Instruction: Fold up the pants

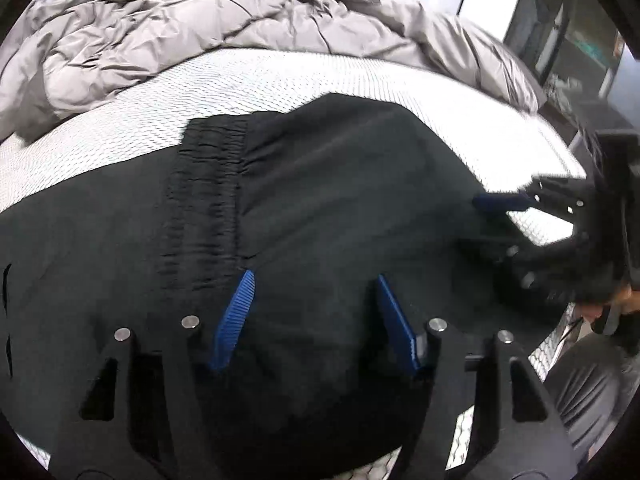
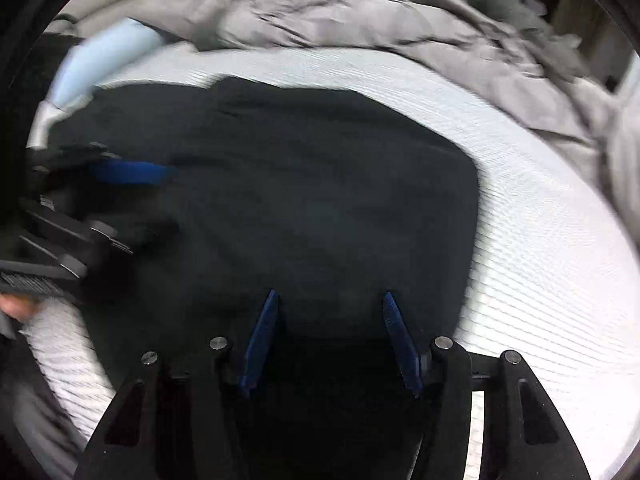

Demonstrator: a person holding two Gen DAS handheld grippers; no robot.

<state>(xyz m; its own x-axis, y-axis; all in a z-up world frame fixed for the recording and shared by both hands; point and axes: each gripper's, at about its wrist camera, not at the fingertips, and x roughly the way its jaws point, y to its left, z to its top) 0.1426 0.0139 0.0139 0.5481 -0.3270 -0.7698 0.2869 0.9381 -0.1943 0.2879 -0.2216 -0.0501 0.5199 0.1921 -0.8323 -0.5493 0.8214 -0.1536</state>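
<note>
The black pants (image 1: 320, 184) lie flat on the white bed (image 1: 248, 76), long way running left to right, right under both tools, with the left tool (image 1: 316, 280) open near the stretchy waistband (image 1: 208, 200) and the right tool (image 2: 330, 300) open over the plain cloth, neither holding anything.

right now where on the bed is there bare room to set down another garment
A bare strip of white mattress runs between the black pants and the rumpled grey duvet. A wider bare patch of mattress lies to the right of the pants in the right wrist view, bordered by the duvet. The middle is crowded: the pants with the left tool and right tool over them.
</note>
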